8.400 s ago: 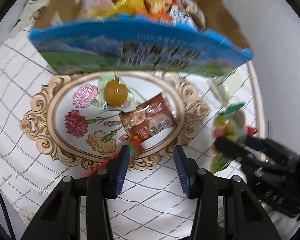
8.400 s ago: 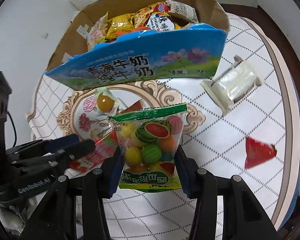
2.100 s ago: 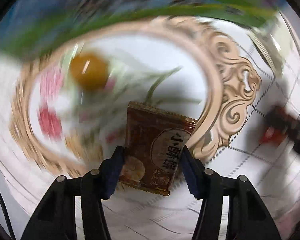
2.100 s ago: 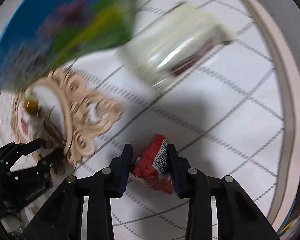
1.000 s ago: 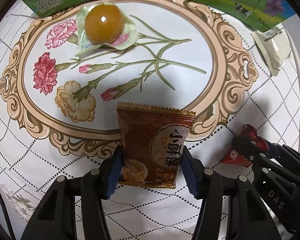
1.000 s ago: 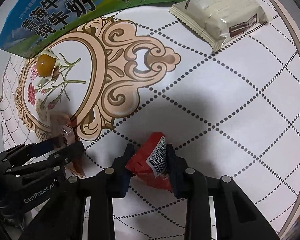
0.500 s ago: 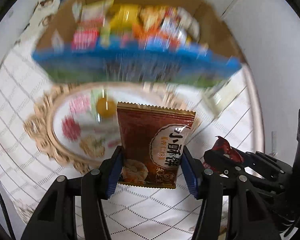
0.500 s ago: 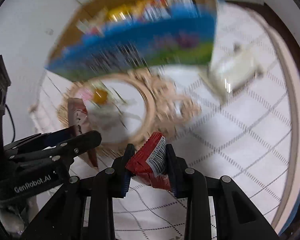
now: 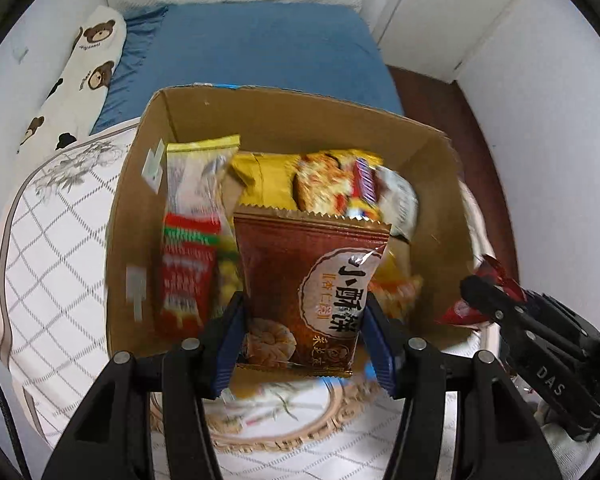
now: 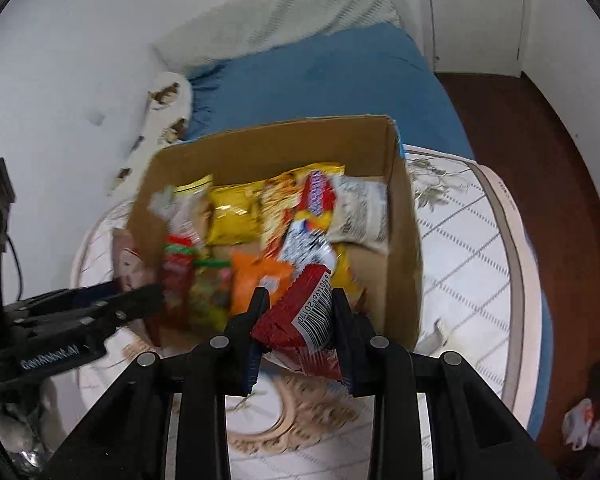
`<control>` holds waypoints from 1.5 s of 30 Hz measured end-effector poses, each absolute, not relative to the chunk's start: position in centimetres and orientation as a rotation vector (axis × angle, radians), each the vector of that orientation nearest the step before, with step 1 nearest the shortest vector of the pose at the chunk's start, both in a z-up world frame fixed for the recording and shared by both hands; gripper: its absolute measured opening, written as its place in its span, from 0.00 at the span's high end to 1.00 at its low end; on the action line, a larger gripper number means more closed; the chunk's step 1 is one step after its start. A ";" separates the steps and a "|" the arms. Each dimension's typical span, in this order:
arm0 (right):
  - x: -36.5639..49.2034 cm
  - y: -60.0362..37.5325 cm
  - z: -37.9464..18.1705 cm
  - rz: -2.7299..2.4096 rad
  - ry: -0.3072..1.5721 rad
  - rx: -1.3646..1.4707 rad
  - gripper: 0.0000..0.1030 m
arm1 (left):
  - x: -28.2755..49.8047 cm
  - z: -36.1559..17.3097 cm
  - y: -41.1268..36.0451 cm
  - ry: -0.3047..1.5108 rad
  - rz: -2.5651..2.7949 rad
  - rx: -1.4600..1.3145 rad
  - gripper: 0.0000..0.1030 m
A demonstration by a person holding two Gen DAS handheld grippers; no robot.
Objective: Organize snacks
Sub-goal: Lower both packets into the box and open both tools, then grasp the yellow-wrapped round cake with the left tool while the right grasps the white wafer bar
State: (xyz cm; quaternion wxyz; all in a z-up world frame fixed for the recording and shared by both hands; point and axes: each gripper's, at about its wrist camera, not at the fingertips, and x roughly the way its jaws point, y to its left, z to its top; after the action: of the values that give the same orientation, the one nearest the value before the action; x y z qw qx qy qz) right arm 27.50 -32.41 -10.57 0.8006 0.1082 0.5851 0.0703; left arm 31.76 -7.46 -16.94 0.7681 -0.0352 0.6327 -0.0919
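You: left tool (image 9: pixel 302 342) pinching brown packet (image 9: pixel 310 292), right tool (image 10: pixel 296 330) pinching red packet (image 10: pixel 300 316), both raised over box (image 9: pixel 276 120) for drop-in

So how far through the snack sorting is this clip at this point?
Well along. The cardboard box already holds many packets, among them a yellow bag. In hand: the left tool grips a brown biscuit packet and the right tool grips a red packet, both held near the box's front edge. Left to do: drop both in. Whether other snacks remain on the table can't be seen here.
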 end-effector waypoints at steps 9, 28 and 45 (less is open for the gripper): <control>33.1 -32.2 -16.3 0.058 1.401 0.167 0.51 | 38.1 -22.8 -7.1 1.481 -0.130 -0.050 0.40; 31.7 -30.3 -16.5 0.043 1.410 0.090 0.06 | 35.0 -22.8 -5.7 1.386 -0.068 -0.003 0.11; 24.4 -30.0 -8.9 0.049 1.214 0.056 0.06 | 26.7 -15.4 -4.8 1.159 -0.062 0.021 0.10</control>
State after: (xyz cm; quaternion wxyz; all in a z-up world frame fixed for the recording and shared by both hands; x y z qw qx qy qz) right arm 24.38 -30.00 -8.87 0.8207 0.0264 0.5702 0.0231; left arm 26.75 -4.80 -15.37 0.8362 0.0099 0.5475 -0.0293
